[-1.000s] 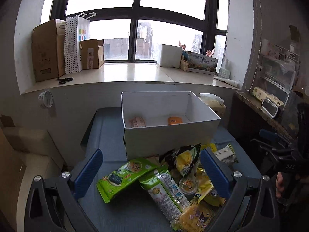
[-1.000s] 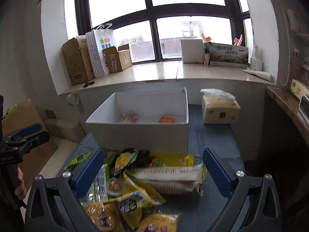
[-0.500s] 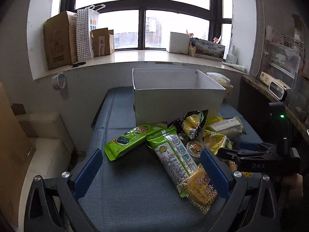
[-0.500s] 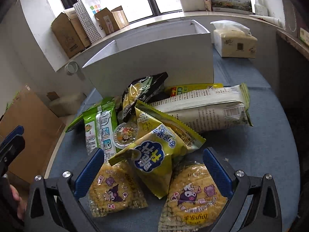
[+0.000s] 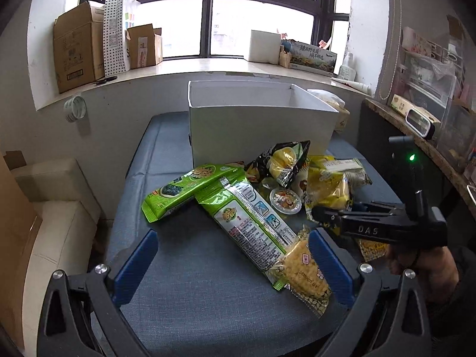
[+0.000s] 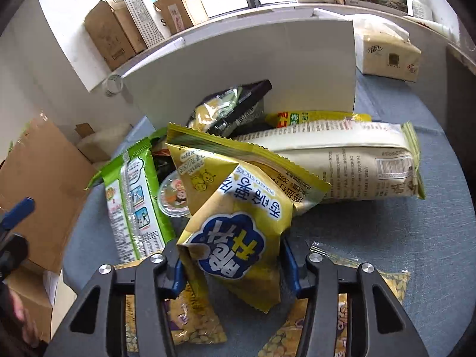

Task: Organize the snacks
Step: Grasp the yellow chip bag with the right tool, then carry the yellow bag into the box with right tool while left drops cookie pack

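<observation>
A heap of snack packets lies on the blue cloth table (image 5: 184,270) in front of an open white box (image 5: 261,128). In the right wrist view my right gripper (image 6: 232,263) has a yellow potato-stick bag (image 6: 238,238) between its jaws. They are closing, and both blue pads touch the bag's sides. My left gripper (image 5: 232,267) stands open, low over the near end of a green packet (image 5: 253,220) and a yellow corn-print packet (image 5: 306,270). A second green packet (image 5: 190,190), a jelly cup (image 5: 285,200) and a black-and-yellow bag (image 5: 282,160) lie further in.
A long cream packet (image 6: 357,166) lies right of the held bag, and a tissue box (image 6: 386,53) stands beside the white box. Cardboard boxes (image 5: 77,50) line the windowsill. A cluttered shelf (image 5: 416,119) borders the right, a brown carton (image 6: 38,184) the left.
Both grippers have come down closer to the snack heap. The right jaws went from wide open to closed in around the yellow potato-stick bag. The left jaws stayed open.
</observation>
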`<act>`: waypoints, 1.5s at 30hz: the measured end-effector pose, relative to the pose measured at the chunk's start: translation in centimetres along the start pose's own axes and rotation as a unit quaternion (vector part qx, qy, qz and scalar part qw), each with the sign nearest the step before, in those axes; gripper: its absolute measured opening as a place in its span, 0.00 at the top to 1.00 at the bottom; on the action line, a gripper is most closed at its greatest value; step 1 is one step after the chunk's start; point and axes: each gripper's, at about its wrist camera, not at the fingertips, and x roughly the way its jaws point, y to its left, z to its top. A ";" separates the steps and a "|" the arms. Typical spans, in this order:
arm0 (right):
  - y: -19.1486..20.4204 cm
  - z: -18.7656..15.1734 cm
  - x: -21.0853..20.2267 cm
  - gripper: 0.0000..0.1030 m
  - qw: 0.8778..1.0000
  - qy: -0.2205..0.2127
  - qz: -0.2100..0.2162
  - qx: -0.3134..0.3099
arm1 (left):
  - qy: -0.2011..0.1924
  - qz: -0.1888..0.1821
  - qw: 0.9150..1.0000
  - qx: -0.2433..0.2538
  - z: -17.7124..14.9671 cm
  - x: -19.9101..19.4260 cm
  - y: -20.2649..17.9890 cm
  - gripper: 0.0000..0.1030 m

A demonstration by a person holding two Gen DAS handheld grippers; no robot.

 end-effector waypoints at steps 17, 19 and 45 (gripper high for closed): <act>-1.7 -0.2 -12.2 0.47 0.994 -0.111 0.007 0.020 | 0.110 -0.082 0.967 0.214 -2.8 6.7 -9.7 0.00; -2.2 -0.7 -12.9 0.47 0.993 -0.112 0.007 0.027 | 0.126 -0.077 0.961 0.235 -3.0 7.6 -10.1 0.00; -1.8 1.9 -12.2 0.46 0.994 -0.110 0.010 0.006 | -0.037 -0.074 0.995 0.061 7.5 0.7 -3.4 0.25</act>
